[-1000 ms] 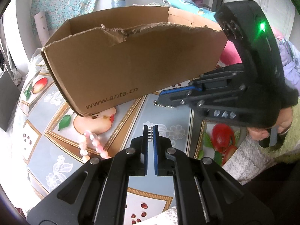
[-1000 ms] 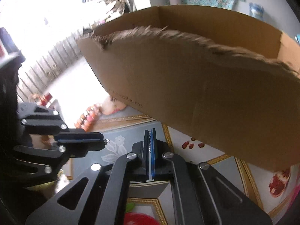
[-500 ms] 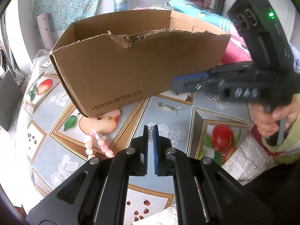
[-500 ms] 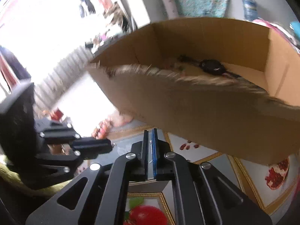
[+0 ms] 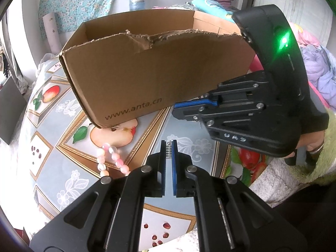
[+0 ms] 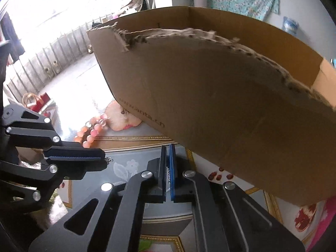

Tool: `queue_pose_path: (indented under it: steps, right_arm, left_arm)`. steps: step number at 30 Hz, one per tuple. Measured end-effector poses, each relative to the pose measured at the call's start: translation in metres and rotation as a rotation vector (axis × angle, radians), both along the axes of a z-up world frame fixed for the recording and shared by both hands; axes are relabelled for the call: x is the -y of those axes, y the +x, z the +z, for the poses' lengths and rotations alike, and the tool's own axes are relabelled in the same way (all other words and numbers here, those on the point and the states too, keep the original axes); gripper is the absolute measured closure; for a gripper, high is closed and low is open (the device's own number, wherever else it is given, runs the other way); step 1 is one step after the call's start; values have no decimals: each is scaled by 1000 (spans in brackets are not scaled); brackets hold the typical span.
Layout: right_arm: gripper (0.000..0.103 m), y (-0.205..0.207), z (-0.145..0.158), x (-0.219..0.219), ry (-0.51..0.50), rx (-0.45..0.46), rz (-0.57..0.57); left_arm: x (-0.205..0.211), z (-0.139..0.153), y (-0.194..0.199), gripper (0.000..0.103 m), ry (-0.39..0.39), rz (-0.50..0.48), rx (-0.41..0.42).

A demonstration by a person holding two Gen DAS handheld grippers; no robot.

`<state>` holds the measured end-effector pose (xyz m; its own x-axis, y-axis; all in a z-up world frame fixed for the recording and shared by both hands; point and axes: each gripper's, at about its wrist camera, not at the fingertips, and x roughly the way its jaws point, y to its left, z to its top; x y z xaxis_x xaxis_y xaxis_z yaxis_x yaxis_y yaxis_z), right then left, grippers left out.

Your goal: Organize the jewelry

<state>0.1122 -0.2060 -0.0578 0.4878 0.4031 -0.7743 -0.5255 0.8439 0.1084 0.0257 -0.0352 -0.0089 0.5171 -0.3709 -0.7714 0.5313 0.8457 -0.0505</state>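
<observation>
Both claws pinched on small silver chain pieces, left claw (image 5: 168,147), right claw (image 6: 168,155), box (image 5: 159,73) contents hidden.

Floral teal curtain (image 5: 77,2) hangs on white wall, upper left of left wrist view. Rolled paper tube (image 5: 50,31) leans below it. Heaped pink and purple bedding (image 5: 317,67) at right edge. Table (image 5: 52,180) wears fruit-print oilcloth. Right wrist view upper left: overexposed daylight, grey railing (image 6: 56,56).

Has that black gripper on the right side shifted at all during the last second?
Yes. In the left wrist view the right gripper rose toward the cardboard box's rim half a second ago, then dropped back low beside its front wall.
</observation>
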Motion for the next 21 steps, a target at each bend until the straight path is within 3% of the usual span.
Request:
queue_pose_path:
  steps: [5,11,16,19,21]
  right_arm:
    - [102,-4,19,36,190,-59,-51]
    - [102,-14,48,68,329,-61,-81]
    - [102,-17,60,72,327,-43,-74]
    - [97,-16,45,57,235,-69,-53]
    - [84,-17,33,41,142,-64,-34]
  left_arm:
    - [-5,2,0,99,-6,3,8]
    - [-11,11,-1,99,-16,1,28]
    - [-11,15,-3,99,-15,2,42]
    - [-10,10,-4,99,-15,7,37]
    - [-8,9,-5,99,-16,7,30]
